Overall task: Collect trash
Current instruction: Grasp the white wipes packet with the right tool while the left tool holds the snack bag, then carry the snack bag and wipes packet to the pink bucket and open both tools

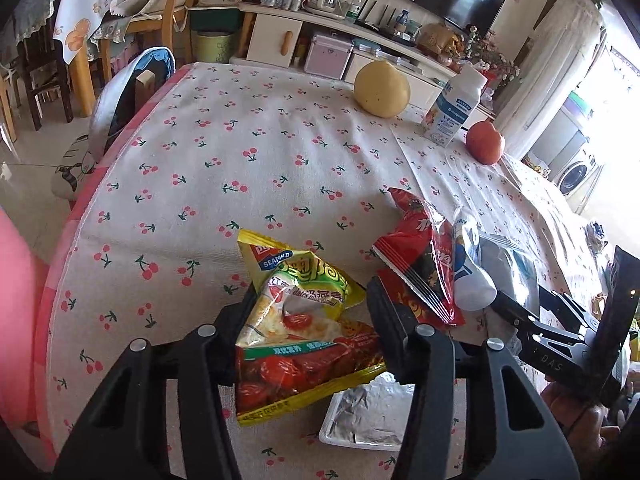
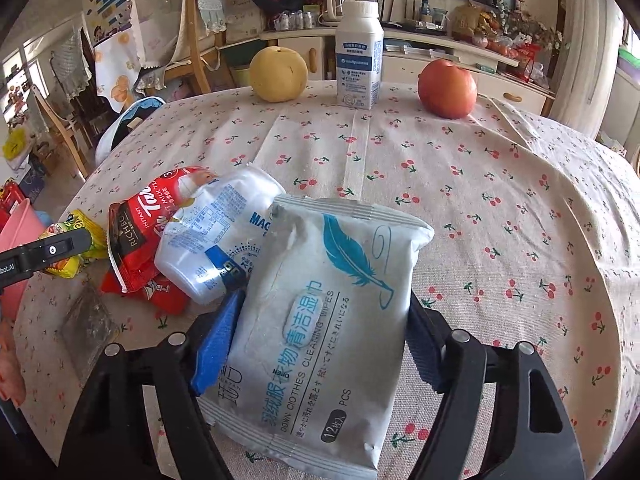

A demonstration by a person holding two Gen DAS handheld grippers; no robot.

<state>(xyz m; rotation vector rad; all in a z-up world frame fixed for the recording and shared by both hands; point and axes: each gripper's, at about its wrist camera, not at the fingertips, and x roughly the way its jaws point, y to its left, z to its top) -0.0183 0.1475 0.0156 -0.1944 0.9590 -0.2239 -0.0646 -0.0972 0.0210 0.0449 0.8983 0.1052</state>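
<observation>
In the left wrist view my left gripper (image 1: 310, 300) stands open around a yellow-green snack wrapper (image 1: 304, 332) lying on the cherry-print tablecloth (image 1: 208, 184); its fingers flank the wrapper. A red wrapper (image 1: 420, 264), a crushed white-blue packet (image 1: 468, 268) and a silver foil tray (image 1: 368, 416) lie close by. In the right wrist view my right gripper (image 2: 324, 312) is shut on a white wet-wipes pack (image 2: 320, 320) with a blue feather. The red wrapper (image 2: 144, 220), the white-blue packet (image 2: 216, 232) and the left gripper's fingertip (image 2: 52, 250) show at the left.
At the table's far side stand a yellow pear (image 2: 279, 74), a white bottle (image 2: 359, 56) and an orange-red fruit (image 2: 447, 88). A pink bin (image 2: 16, 248) sits off the left edge. A chair with a bag (image 1: 132, 92) is beyond the table.
</observation>
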